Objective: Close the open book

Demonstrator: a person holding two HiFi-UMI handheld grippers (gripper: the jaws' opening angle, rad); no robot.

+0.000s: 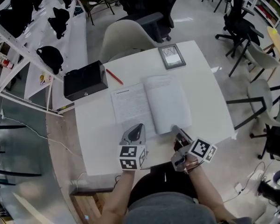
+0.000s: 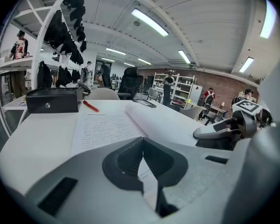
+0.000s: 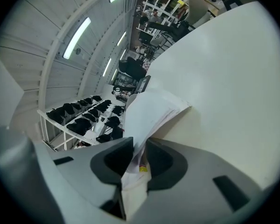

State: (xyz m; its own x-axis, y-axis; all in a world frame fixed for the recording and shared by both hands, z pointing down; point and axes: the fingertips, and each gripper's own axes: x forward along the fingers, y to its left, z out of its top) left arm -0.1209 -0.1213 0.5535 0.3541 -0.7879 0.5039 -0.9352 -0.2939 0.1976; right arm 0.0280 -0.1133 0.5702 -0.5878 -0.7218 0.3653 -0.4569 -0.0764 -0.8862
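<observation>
One open book [image 1: 149, 105] lies flat mid-table [image 1: 203, 80]. The right gripper [image 1: 175, 129] is clamped on its right-hand pages. The left gripper [image 1: 139, 126] has its jaws pressed together over the left page. Also one red pen [image 1: 114, 76] and one black box [image 1: 85, 80].

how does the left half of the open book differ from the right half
The left half lies flat, its print plain to see; the right half arches up by the spine and looks paler. The right half's near corner is pinched in the right gripper; the left half only has the left gripper, jaws together, at its near edge. Both are white paper.
</observation>
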